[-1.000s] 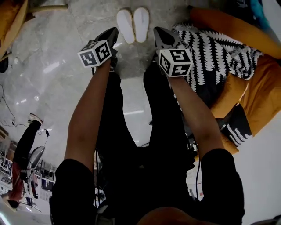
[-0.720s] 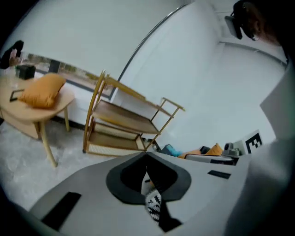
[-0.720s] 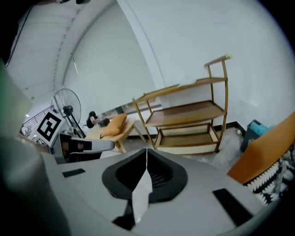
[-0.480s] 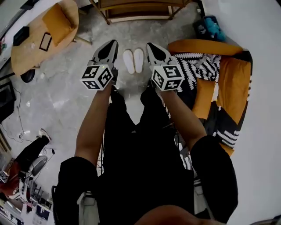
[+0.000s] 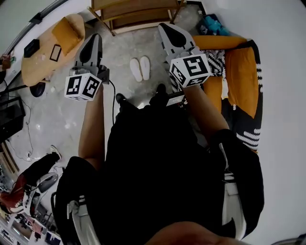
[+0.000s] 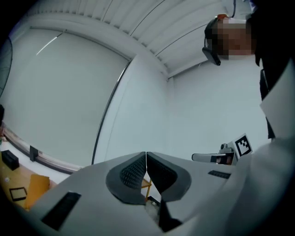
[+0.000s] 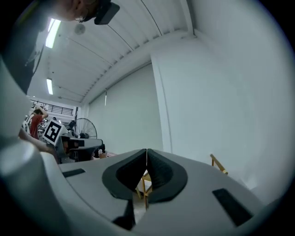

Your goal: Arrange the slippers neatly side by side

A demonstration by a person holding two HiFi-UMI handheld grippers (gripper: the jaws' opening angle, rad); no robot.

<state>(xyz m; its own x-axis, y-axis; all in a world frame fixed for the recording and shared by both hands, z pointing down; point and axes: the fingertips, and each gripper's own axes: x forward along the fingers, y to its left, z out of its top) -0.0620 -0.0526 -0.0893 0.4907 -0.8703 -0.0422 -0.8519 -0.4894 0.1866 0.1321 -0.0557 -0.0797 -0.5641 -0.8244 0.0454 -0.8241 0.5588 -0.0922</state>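
Person (image 5: pixel 158 158): black clothes, seen from above; bare forearms stretched forward, 1 tool in each hand.
Left gripper (image 5: pixel 93 40): jaws pressed together, nothing between them; held level, high over the floor, to the left of the slippers in the head view.
Right gripper (image 5: pixel 166 27): jaws pressed together, empty; held level, to the right of the slippers.
Shoes (image 5: pixel 121 99): 2 black toes on the floor, just on the near side of the slippers.
Slippers (image 5: pixel 140 68): 2, white, on the floor, side by side and close together, lengthwise away from the person; between the 2 grippers in the head view; nothing covers them.
Floor (image 5: pixel 62 110): grey stone, bare around the slippers.
Sofa (image 5: pixel 241 72): orange, at right; black-and-white patterned blanket (image 5: pixel 216 61) on it, partly hidden by the right gripper's marker cube.
Table (image 5: pixel 36 67): round, wooden, at left; orange cushion (image 5: pixel 67 33) and small dark things on top.
Wooden frame (image 5: pixel 138 9): beyond the slippers, at the top edge.
Blue bundle (image 5: pixel 213 25): far right corner, by the white wall.
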